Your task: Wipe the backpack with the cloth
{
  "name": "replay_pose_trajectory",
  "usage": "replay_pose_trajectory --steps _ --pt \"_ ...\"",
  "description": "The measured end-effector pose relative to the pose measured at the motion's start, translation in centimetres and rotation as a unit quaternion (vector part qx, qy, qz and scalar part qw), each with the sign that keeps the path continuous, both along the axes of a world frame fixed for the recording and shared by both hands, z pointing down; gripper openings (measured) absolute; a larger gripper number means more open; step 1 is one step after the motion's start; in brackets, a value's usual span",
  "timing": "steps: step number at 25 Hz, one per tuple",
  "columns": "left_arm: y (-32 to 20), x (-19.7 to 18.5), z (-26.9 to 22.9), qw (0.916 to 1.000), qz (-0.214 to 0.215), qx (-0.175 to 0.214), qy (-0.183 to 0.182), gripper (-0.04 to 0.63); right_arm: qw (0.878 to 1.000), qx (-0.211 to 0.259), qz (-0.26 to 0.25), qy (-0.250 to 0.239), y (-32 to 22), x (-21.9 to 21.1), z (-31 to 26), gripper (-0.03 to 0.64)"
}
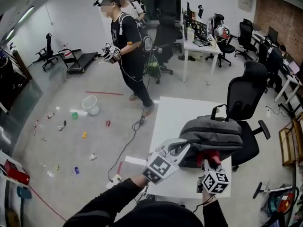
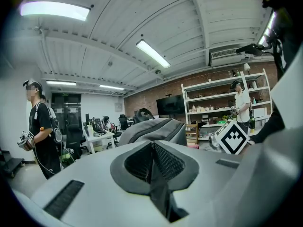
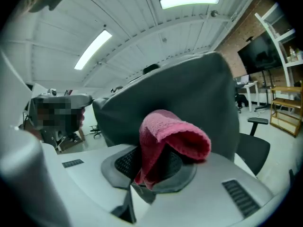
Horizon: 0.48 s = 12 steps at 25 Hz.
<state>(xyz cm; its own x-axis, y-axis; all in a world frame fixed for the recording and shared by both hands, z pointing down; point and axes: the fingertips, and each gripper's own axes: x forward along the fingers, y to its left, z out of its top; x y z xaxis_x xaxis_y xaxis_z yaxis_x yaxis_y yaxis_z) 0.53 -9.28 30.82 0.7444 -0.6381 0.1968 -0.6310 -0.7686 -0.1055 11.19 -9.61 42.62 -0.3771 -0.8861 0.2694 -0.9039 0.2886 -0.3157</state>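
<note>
While our right tongs [image 3: 150, 170] pinch the pink cloth [image 3: 173, 132] beside the backpack [image 1: 214, 134] (it lies on the desk [image 1: 169, 119]), our left tongs [image 2: 152, 161] — empty — are pressed together.

You hold your left gripper [image 1: 182, 148] over the near edge of the table [image 1: 169, 117], jaws pressed together on nothing, and your right gripper [image 1: 211, 158] just beside it, nearly level, jaws clamped on the pink cloth [image 3: 171, 135].

Backpack [image 1: 210, 136] on table [image 1: 169, 117] — chair [image 1: 247, 90] behind
</note>
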Motion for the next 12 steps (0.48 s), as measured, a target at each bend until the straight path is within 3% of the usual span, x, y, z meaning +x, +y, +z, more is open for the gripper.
replay_pose_trajectory --steps 6,12 --pt "0.6 -0.6 0.0 0.9995 0.025 0.005 -0.019 0.031 0.991 0.016 -0.122 0.051 1.3 -12.6 -0.5 0.066" --pt "-0.9 -0.9 -0.7 0.9991 0.043 0.002 0.002 0.031 0.963 0.052 -0.235 0.123 1.5 -21.4 -0.6 0.066"
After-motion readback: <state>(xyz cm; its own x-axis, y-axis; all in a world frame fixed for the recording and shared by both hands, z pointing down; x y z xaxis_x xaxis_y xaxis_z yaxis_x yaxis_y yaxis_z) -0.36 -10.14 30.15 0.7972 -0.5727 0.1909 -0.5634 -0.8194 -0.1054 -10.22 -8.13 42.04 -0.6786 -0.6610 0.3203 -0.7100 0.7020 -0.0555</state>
